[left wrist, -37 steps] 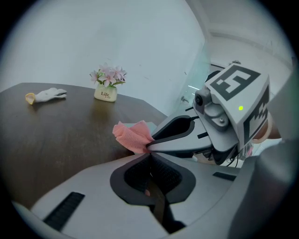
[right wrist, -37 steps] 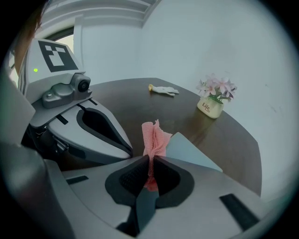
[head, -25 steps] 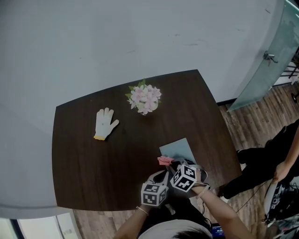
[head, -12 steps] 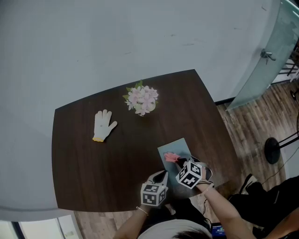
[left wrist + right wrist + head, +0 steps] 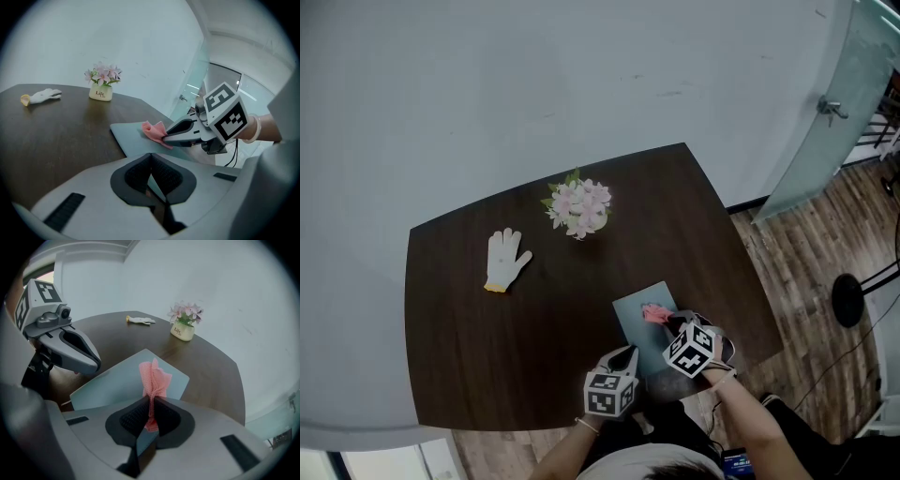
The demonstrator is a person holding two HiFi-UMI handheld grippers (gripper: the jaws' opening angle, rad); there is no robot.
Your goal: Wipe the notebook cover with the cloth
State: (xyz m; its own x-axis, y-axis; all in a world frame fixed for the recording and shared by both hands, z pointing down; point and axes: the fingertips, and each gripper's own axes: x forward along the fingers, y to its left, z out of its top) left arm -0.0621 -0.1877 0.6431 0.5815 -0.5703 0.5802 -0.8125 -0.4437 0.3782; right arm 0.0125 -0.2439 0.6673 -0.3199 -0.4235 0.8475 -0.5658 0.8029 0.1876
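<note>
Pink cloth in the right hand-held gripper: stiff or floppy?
Probably floppy: the cloth bunches into folds where the right hand-held gripper pinches it. Likely light: it stands up from that one pinch.

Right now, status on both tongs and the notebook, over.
Left tongs shut on notebook edge. Right tongs shut on pink cloth, cloth down on the notebook. Glove, flower pot well clear.

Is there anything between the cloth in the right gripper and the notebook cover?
Nothing visible. The right gripper holds the cloth directly at the bare notebook cover. The left gripper is off to one side, by the notebook's edge.
</note>
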